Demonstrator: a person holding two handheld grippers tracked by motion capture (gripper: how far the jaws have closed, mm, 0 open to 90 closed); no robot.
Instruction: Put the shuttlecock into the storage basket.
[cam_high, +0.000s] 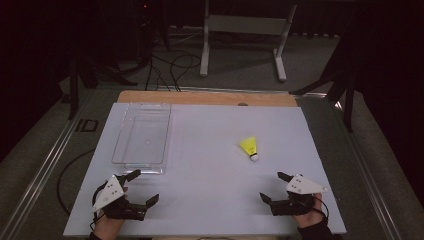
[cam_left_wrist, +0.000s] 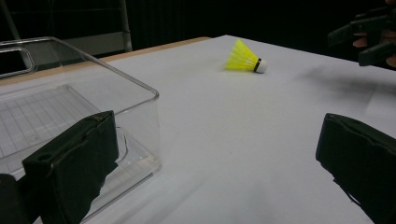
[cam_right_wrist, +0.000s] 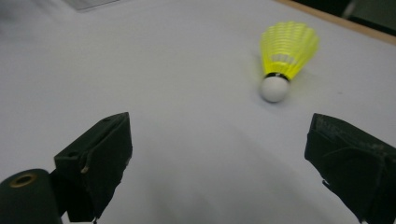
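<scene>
Right now both hand-held grippers sit low at the near edge of the white table (cam_high: 210, 150), each gripped by a hand that comes in from the bottom of the high view. The left hand-held gripper (cam_high: 146, 187) has its jaws spread wide with nothing between them; it rests just in front of the near end of a clear plastic tray (cam_high: 142, 135), and in the left gripper view one jaw stands close against the tray's near corner, though whether it touches cannot be told. The tray has nothing in it and lies lengthwise on the left half of the table, its far end near the wooden strip (cam_high: 210, 98) along the table's back edge.

The right hand-held gripper (cam_high: 272, 186) is likewise released, jaws far apart and holding nothing. A yellow shuttlecock (cam_high: 249, 147) lies on its side on the right half of the table, just beyond this gripper and apart from it, well away from the tray. In the right gripper view the shuttlecock (cam_right_wrist: 285, 58) lies ahead of the open jaws, nearer the right-hand one, its white cork tip (cam_right_wrist: 274, 88) pointing back toward the camera and its yellow skirt fanned away. From the left gripper view the shuttlecock (cam_left_wrist: 243, 58) shows farther off across the bare surface, with the right hand-held gripper (cam_left_wrist: 366, 39) at the upper right edge
</scene>
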